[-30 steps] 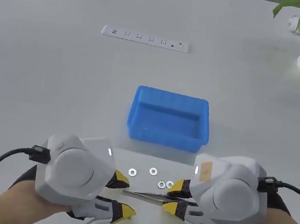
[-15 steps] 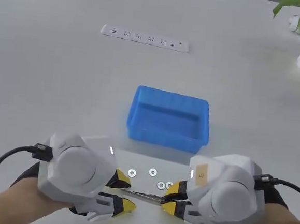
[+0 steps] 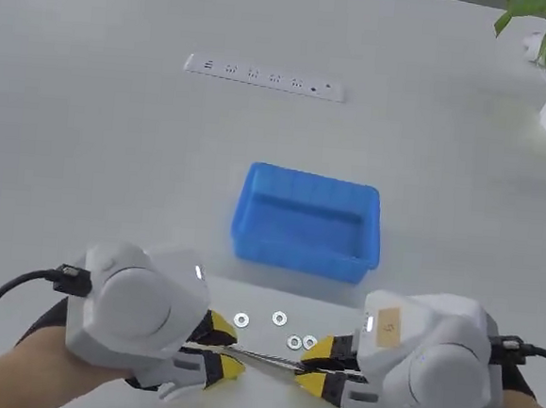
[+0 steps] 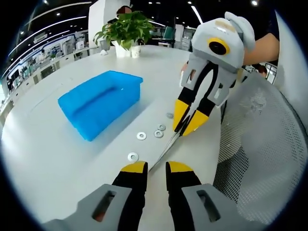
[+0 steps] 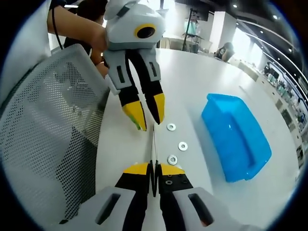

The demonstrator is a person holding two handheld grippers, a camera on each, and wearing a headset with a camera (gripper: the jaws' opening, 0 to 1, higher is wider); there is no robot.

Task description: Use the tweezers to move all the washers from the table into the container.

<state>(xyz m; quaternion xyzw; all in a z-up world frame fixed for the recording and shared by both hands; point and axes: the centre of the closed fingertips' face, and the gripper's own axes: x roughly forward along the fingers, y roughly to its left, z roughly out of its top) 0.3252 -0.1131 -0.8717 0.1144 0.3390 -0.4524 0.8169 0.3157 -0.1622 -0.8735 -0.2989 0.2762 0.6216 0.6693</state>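
"White surface (image 3: 116, 154), blue container (image 3: 302, 254) looks empty. What's changed?"

"The left gripper (image 3: 222, 349) has moved in. Its jaws, slightly parted, now straddle the tip of the tweezers (image 3: 261, 358). The right gripper (image 3: 314, 363) clamps the other end. I'd guess a regrip, no picking yet."

"And the washers (image 3: 279, 317)?"

"Loose beside the tweezers, in front of the container. I can't tell whether the left jaws touch the tip."

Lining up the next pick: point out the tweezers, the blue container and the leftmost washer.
tweezers (image 3: 261, 358), head view, middle of the shaft.
blue container (image 3: 299, 255), head view, near wall.
leftmost washer (image 3: 236, 320), head view, its ring.
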